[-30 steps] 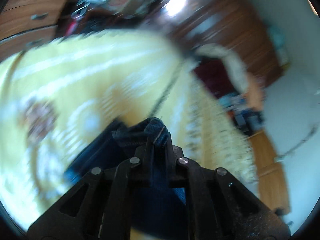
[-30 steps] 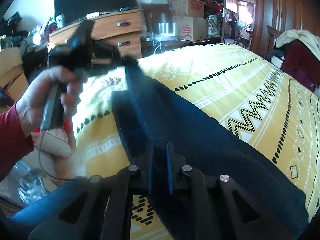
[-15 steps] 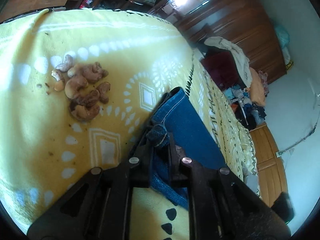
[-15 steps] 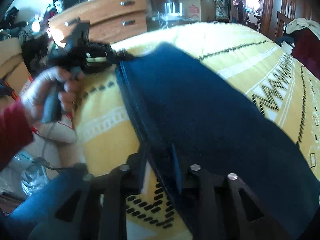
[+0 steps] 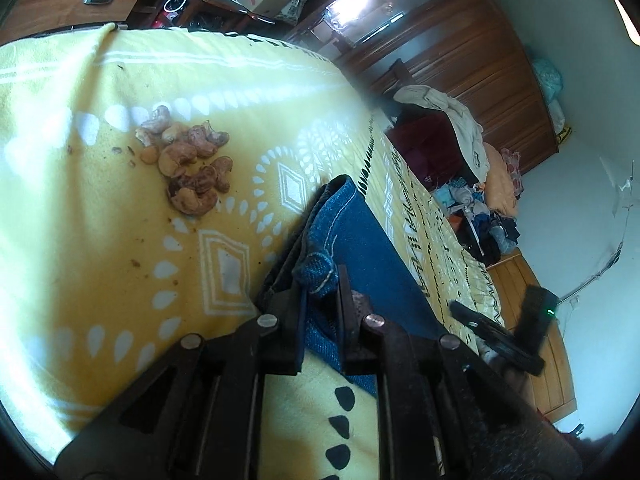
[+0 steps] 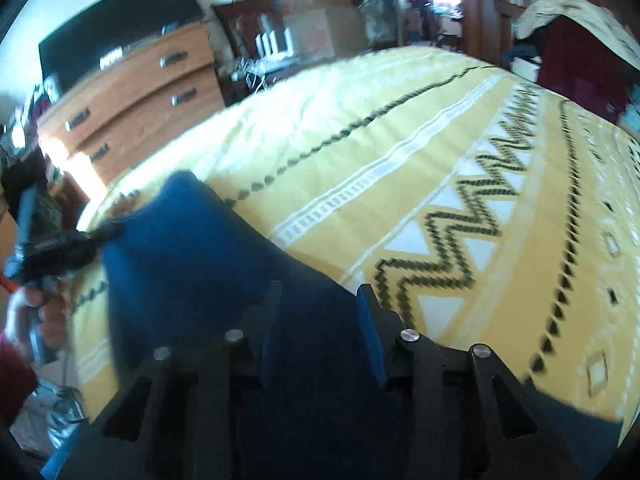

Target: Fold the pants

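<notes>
Dark blue denim pants (image 5: 360, 248) lie folded on a yellow patterned bedspread (image 5: 100, 208). My left gripper (image 5: 320, 280) is shut on a bunched corner of the pants, low against the bed. In the right wrist view the pants (image 6: 192, 248) stretch from the left gripper (image 6: 108, 232), held by a hand (image 6: 44, 312), down under my right gripper (image 6: 320, 304). The right jaws are opening. Cloth lies beneath and between the fingers (image 6: 366, 308), but the pads do not press on it.
A pile of cashew nuts (image 5: 188, 168) and crumbs sits on the bedspread left of the pants. A wooden dresser (image 6: 132, 92) and boxes stand beyond the bed. A chair heaped with clothes (image 5: 448, 132) and a wardrobe (image 5: 480, 76) stand on the far side.
My left gripper came down and laid the held pants corner onto the bed, then stayed. My right gripper let go of the cloth, spread its jaws and slid along the pants.
</notes>
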Action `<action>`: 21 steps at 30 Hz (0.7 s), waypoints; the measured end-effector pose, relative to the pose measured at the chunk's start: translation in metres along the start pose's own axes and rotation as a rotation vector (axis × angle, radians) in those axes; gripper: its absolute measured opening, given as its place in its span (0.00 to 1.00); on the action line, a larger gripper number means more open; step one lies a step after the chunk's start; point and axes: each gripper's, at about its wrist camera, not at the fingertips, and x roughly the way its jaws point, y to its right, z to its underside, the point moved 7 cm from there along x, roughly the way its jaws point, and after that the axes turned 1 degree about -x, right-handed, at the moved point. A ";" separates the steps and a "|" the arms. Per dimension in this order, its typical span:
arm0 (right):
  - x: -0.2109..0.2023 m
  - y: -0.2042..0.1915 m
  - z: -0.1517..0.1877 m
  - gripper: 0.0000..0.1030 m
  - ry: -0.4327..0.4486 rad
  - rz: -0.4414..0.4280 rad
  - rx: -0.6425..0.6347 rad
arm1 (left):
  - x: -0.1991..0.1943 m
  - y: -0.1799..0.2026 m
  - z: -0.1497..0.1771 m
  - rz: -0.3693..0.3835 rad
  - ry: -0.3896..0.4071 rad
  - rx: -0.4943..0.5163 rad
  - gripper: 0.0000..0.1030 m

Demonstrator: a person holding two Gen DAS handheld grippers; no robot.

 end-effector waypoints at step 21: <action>0.033 -0.083 -0.015 0.61 0.013 0.045 -0.198 | -0.003 -0.003 -0.024 -0.105 0.030 0.030 0.28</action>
